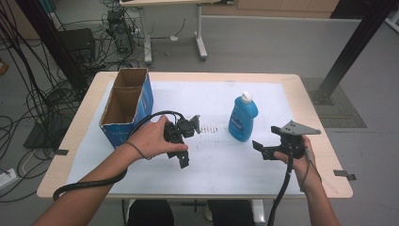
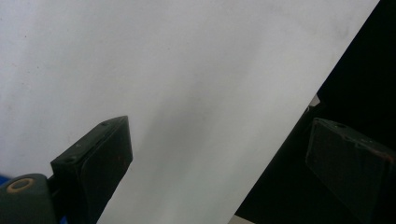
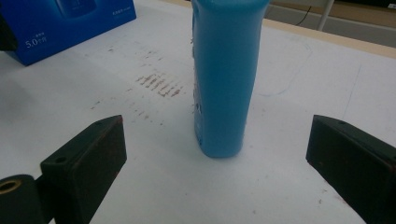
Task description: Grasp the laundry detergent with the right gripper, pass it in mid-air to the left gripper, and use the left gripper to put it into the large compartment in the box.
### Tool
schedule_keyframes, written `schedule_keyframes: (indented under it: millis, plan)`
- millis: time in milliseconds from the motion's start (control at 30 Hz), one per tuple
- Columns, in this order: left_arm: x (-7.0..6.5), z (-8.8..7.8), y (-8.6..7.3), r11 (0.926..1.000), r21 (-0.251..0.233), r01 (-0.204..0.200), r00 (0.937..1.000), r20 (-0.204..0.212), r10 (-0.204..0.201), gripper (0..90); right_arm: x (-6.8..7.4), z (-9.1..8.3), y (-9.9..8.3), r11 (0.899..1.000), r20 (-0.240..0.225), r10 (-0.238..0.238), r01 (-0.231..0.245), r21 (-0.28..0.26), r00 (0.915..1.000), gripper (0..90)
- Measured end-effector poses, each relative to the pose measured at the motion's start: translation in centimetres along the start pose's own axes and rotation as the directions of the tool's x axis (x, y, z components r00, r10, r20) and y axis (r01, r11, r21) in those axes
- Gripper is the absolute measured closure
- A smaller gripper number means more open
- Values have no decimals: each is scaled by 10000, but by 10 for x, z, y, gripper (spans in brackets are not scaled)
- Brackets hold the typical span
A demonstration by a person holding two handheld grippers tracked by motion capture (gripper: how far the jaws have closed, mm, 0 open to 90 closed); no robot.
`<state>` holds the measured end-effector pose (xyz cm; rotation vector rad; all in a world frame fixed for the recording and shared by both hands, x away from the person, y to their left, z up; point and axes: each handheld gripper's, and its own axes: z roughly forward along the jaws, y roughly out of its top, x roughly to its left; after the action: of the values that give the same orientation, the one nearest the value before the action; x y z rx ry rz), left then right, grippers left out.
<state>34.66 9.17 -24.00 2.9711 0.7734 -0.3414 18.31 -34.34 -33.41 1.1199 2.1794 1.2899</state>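
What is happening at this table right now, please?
A person holds a two-jaw gripper in each hand over a white-covered table. The right gripper is open and points at an upright blue bottle, which stands between its jaws in the right gripper view but is not yet touched. The left gripper is also open and holds nothing; it points down at the white cover near the table's front. An open blue cardboard box stands at the left.

My right claw's camera chops the blue bottle (image 3: 224, 74) off at the top, so no cap. The blue box (image 3: 70, 23) gets cropped too. My left hand (image 1: 153, 136) covers most of the left claw (image 1: 181, 146).
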Motion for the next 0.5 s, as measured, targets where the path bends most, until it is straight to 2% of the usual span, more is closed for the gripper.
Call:
schedule_keyframes:
  millis: [133, 500]
  plan:
    - [0, 0, -1, 10000, -19, 13, 10000, 22, -13, 74, 0, 5, -4, 9997, -36, 119, -120, -224, 9999, 47]
    - [2, 2, -3, 9999, -62, 130, 9999, -4, -130, 71, 0, 16, -6, 9997, -42, 19, -20, -232, 10000, 47]
